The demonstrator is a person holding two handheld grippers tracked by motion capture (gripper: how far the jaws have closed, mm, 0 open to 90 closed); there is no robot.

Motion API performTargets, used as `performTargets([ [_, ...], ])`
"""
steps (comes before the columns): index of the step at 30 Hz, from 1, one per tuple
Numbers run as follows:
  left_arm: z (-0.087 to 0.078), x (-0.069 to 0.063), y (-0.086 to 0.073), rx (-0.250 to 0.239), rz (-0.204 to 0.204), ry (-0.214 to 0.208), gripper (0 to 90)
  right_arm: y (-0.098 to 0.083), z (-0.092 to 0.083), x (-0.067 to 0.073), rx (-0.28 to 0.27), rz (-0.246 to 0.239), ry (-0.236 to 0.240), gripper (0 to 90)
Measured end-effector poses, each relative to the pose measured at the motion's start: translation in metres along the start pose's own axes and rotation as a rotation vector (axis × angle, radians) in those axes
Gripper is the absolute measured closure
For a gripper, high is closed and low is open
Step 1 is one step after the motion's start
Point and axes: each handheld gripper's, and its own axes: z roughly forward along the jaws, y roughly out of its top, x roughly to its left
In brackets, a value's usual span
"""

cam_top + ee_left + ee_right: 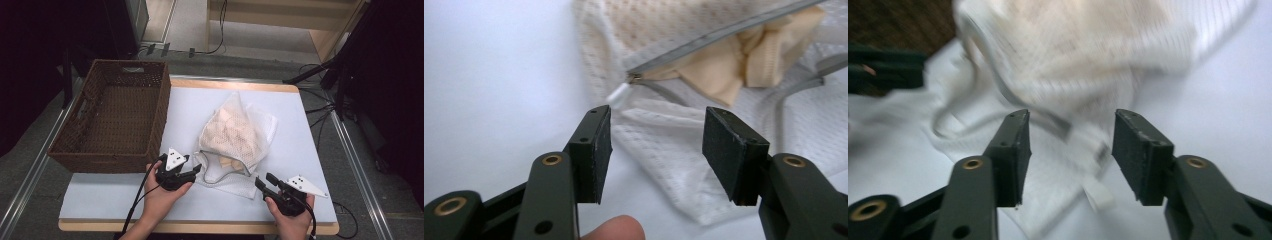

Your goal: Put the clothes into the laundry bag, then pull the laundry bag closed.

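Nearest me, the left claw (196, 170) stands partly open with nothing pinched — its pads (596, 150) hover at the near corner of the white mesh bag (239, 134), by the zip pull (618, 94). The right claw (265, 181) gapes about as far, empty, just off the bag's other near corner. The bag lies mid-desk (300, 150), unzipped, beige cloth (729, 75) showing at its mouth. Beyond, on the left, sits a brown wicker basket (160, 100).

One mesh bag (239, 137), one wicker basket (116, 114), two tools.
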Motion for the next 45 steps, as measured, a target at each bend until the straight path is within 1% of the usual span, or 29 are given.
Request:
performTargets([
  [3,0.002,0.001,-0.009,0.029,0.023,-0.005,45.1,-0.009,0.007,0.000,0.074,0.021,-0.046,42.9],
  [5,0.004,0.005,-0.014,0.042,0.003,-0.015,45.1,-0.014,0.014,0.006,0.119,0.004,-0.060,42.3],
  [7,0.006,0.007,-0.014,0.047,-0.009,-0.026,44.7,-0.017,0.021,0.012,0.159,-0.014,-0.076,42.4],
  [8,0.006,0.007,-0.014,0.041,-0.009,-0.034,44.5,-0.018,0.024,0.018,0.155,-0.033,-0.114,44.3],
  [9,0.007,0.006,-0.013,0.030,-0.011,-0.047,43.7,-0.018,0.025,0.021,0.162,-0.053,-0.139,48.6],
  [11,0.008,0.005,-0.012,0.030,-0.010,-0.062,43.3,-0.019,0.026,0.028,0.169,-0.112,-0.193,62.2],
  [12,0.009,0.004,-0.013,0.034,-0.003,-0.064,43.3,-0.019,0.027,0.030,0.175,-0.135,-0.205,70.9],
  [13,0.009,0.003,-0.013,0.035,0.001,-0.061,43.3,-0.018,0.026,0.029,0.180,-0.150,-0.186,79.9],
  [14,0.008,0.004,-0.013,0.031,-0.002,-0.066,43.3,-0.017,0.025,0.026,0.186,-0.135,-0.167,86.5],
  [15,0.008,0.004,-0.013,0.028,-0.010,-0.072,43.2,-0.016,0.023,0.022,0.190,-0.117,-0.147,89.5],
  [16,0.008,0.006,-0.013,0.028,-0.024,-0.079,43.1,-0.016,0.022,0.019,0.188,-0.104,-0.136,90.0],
  [20,0.005,0.011,-0.014,0.026,-0.051,-0.083,43.0,-0.012,0.013,0.000,0.178,-0.059,-0.150,90.0],
  [23,0.004,0.012,-0.015,0.032,-0.058,-0.098,42.6,-0.012,0.005,-0.014,0.162,-0.030,-0.194,90.0],
  [26,0.004,0.008,-0.015,0.037,-0.052,-0.123,42.0,-0.011,-0.004,-0.031,0.143,0.023,-0.223,90.0],
  [27,0.005,0.006,-0.015,0.036,-0.050,-0.128,41.9,-0.011,-0.006,-0.034,0.131,0.029,-0.219,90.0],
  [28,0.006,0.005,-0.014,0.040,-0.048,-0.128,41.9,-0.011,-0.008,-0.035,0.112,0.043,-0.196,89.1],
  [29,0.008,0.004,-0.013,0.042,-0.055,-0.131,41.8,-0.010,-0.010,-0.033,0.103,0.049,-0.164,86.4],
  [31,0.011,0.001,-0.010,0.034,-0.068,-0.153,40.9,-0.009,-0.008,-0.026,0.104,0.018,-0.121,77.9],
  [33,0.012,-0.005,-0.006,0.023,-0.060,-0.168,39.3,-0.010,-0.003,-0.017,0.099,0.009,-0.082,62.1],
  [34,0.013,-0.009,-0.004,0.018,-0.055,-0.175,38.7,-0.010,0.000,-0.013,0.095,0.004,-0.074,54.4],
  [36,0.016,-0.016,0.001,0.023,-0.032,-0.159,37.3,-0.011,0.005,-0.005,0.103,-0.006,-0.071,47.0],
  [38,0.020,-0.019,0.008,0.028,-0.038,-0.129,37.4,-0.012,0.012,0.002,0.132,-0.019,-0.081,45.7],
  [39,0.023,-0.019,0.011,0.039,-0.052,-0.111,38.4,-0.013,0.015,0.004,0.148,-0.031,-0.085,46.0],
  [40,0.026,-0.018,0.012,0.053,-0.065,-0.105,40.4,-0.014,0.018,0.006,0.165,-0.033,-0.093,46.4],
  [41,0.031,-0.017,0.013,0.078,-0.076,-0.095,42.5,-0.016,0.021,0.009,0.166,-0.041,-0.111,48.1],
  [42,0.034,-0.016,0.013,0.087,-0.079,-0.097,45.7,-0.016,0.022,0.013,0.174,-0.069,-0.140,51.5],
  [43,0.036,-0.015,0.013,0.098,-0.078,-0.102,50.6,-0.016,0.022,0.015,0.179,-0.090,-0.156,55.7],
  [44,0.037,-0.013,0.013,0.105,-0.078,-0.112,58.3,-0.016,0.023,0.018,0.182,-0.105,-0.178,61.1],
  [45,0.037,-0.011,0.012,0.109,-0.076,-0.123,67.2,-0.016,0.024,0.019,0.181,-0.119,-0.186,67.7],
])
